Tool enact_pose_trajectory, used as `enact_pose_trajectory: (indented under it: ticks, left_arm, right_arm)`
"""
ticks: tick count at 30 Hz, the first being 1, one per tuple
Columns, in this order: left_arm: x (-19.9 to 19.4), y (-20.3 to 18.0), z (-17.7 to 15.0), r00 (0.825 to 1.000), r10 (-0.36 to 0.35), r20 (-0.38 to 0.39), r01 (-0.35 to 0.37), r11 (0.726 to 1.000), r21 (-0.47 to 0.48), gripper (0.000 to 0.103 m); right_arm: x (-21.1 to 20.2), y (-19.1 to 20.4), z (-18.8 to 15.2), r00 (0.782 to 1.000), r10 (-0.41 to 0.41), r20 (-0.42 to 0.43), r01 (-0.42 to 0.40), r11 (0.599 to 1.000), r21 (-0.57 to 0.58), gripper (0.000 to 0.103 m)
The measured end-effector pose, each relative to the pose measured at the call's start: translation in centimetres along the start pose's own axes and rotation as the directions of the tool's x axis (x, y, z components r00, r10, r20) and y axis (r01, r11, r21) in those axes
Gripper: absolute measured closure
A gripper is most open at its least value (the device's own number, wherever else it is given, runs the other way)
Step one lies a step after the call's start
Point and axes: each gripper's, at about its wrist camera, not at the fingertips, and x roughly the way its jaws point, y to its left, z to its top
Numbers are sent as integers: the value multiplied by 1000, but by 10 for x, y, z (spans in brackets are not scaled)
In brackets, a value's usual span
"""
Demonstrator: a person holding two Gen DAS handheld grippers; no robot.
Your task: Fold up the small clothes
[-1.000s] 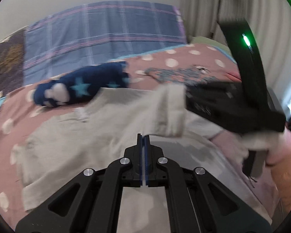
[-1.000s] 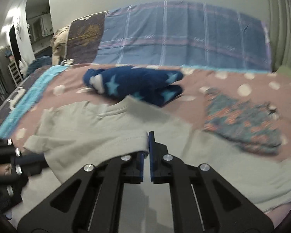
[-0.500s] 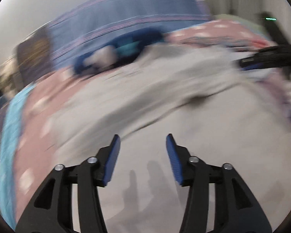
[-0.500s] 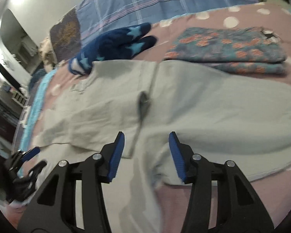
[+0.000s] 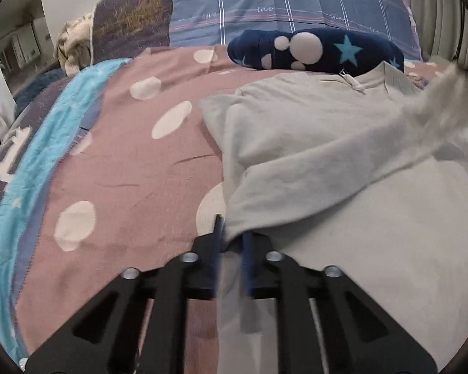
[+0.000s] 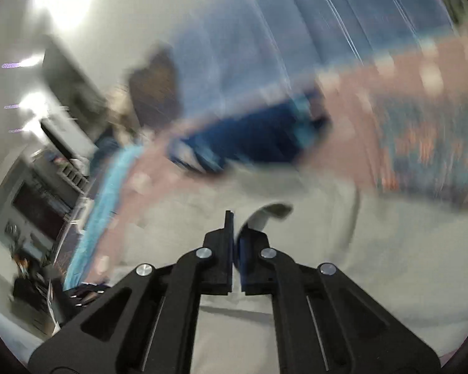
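A light grey shirt lies spread on the pink dotted bedspread. My left gripper is at the shirt's near left edge, and its jaws are closing with a fold of that edge pinched between them. One sleeve is lifted and blurred toward the right edge of the left wrist view. The right wrist view is smeared by motion. In it my right gripper is shut over the grey shirt, and a flap of the cloth curls up from between its fingertips.
A rolled navy garment with stars lies behind the shirt, blurred in the right wrist view. A folded floral garment sits at the right. Plaid pillows line the wall. A turquoise strip runs along the bed's left side.
Both grippers opened and have closed again on the shirt. My left gripper swung to the shirt's left edge. The right wrist view has turned and blurred, and a sleeve now hangs lifted.
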Motion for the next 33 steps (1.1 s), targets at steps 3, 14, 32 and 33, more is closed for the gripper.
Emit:
enact_pose_trajectory:
  ticks: [3, 14, 32, 33]
  left_arm:
    - [-7, -14, -7, 996, 78, 35, -80, 996, 47, 94]
    - [-4, -2, -21, 999, 35, 17, -35, 999, 34, 95]
    - [8, 19, -15, 990, -135, 46, 138, 987, -81, 89]
    - [9, 20, -16, 988, -145, 48, 148, 985, -86, 88]
  right_arm:
    - [5, -9, -2, 978, -193, -80, 191, 981, -36, 93]
    - [4, -52, -58, 941, -205, -270, 232, 970, 69, 54]
    - [124, 193, -37, 929, -255, -268, 90, 858, -506, 60]
    - [145, 205, -37, 926, -242, -290, 62, 854, -516, 60]
